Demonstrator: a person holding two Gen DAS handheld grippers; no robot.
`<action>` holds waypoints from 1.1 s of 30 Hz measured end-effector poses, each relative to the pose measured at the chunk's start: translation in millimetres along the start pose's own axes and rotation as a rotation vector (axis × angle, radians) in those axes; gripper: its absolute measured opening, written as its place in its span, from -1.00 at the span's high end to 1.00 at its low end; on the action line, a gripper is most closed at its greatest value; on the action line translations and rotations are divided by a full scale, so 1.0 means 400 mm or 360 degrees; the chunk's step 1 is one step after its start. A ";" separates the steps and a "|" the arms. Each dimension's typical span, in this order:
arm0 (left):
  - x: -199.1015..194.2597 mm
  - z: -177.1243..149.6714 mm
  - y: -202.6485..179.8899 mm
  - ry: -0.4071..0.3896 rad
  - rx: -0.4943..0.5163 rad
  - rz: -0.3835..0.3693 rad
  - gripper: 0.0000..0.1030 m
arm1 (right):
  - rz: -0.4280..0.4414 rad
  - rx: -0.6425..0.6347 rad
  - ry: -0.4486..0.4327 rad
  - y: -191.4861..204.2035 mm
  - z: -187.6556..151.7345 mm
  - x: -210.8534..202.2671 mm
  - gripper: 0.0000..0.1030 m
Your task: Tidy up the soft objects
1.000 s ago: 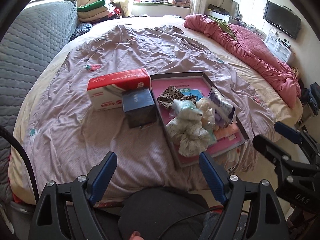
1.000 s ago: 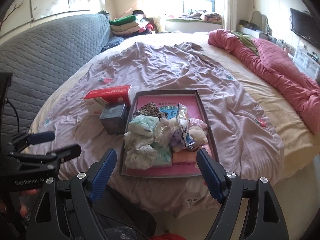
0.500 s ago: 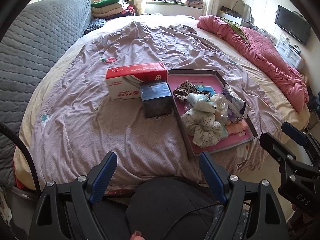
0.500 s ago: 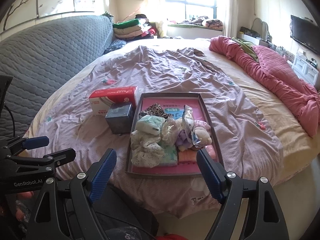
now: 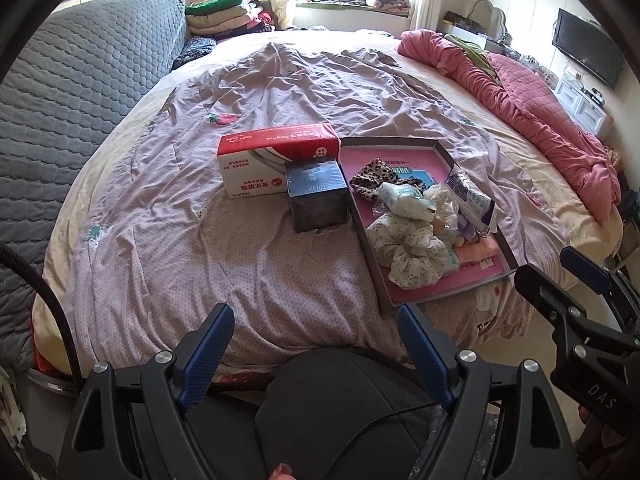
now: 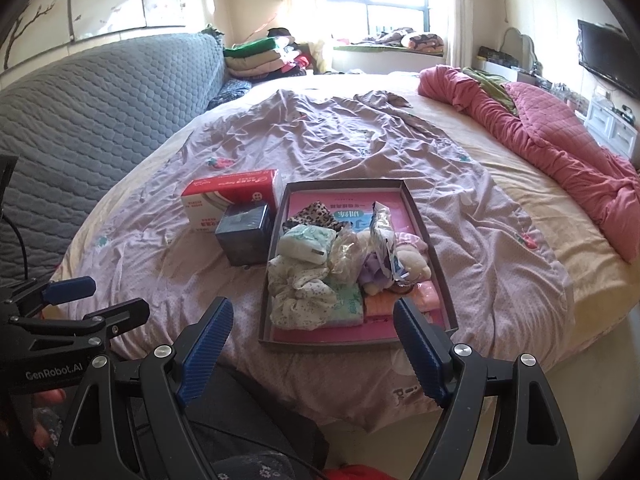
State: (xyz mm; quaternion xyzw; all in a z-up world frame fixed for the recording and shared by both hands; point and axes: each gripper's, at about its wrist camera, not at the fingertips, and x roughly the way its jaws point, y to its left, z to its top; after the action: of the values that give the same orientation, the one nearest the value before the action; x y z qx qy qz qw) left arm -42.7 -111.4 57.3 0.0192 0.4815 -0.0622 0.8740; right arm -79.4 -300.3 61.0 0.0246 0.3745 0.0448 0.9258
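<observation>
a: on the bed (image 5: pixel 280 80), near its front edge, what's laid out?

b: a shallow tray (image 6: pixel 420 216) with a pink floor, heaped with soft things: a leopard-print scrunchie (image 6: pixel 312 214), a floral scrunchie (image 6: pixel 300 292), a tissue pack (image 6: pixel 306 242), crinkly bags, a plush toy (image 6: pixel 412 260).

a: and beside it?

b: a dark box (image 5: pixel 318 196) just left of the tray, touching a red and white box (image 5: pixel 276 156) behind it.

a: the grippers?

b: the left gripper (image 5: pixel 316 354) hangs over the near edge of the mauve sheet (image 5: pixel 200 264), fingers (image 5: pixel 206 354) spread wide, nothing between them. the right gripper (image 6: pixel 314 354) is released too, empty, fingers short of the tray's near rim. neither touches anything.
</observation>
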 end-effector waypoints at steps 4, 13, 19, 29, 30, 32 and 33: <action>0.002 -0.006 -0.008 0.0015 0.0012 -0.0005 -0.62 | 0.0000 0.0000 0.0005 0.000 -0.002 -0.001 -0.62; 0.005 -0.009 -0.018 0.0025 0.0019 -0.0009 -0.62 | -0.0009 -0.0001 -0.0003 0.003 -0.002 0.004 -0.62; 0.008 -0.013 -0.019 0.0036 0.0019 -0.0011 -0.62 | -0.0004 -0.0002 0.0000 0.004 -0.006 0.004 -0.62; 0.015 -0.014 -0.016 0.0050 0.0019 -0.0012 -0.62 | -0.0011 -0.0001 -0.0003 0.003 -0.005 0.002 -0.62; 0.015 -0.015 -0.016 0.0050 0.0021 -0.0011 -0.62 | -0.0014 -0.0002 -0.0005 0.002 -0.005 0.002 -0.62; 0.016 -0.016 -0.015 0.0053 0.0018 -0.0013 -0.62 | -0.0014 0.0001 -0.0005 0.002 -0.005 0.001 -0.62; 0.018 -0.017 -0.014 0.0055 0.0019 -0.0014 -0.62 | -0.0016 0.0002 -0.0004 0.001 -0.006 0.001 -0.62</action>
State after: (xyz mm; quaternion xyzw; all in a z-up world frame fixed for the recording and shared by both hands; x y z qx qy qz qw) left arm -45.5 -117.1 47.7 0.0233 0.4963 -0.0687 0.8651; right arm -80.8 -299.7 59.0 0.0234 0.3733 0.0399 0.9265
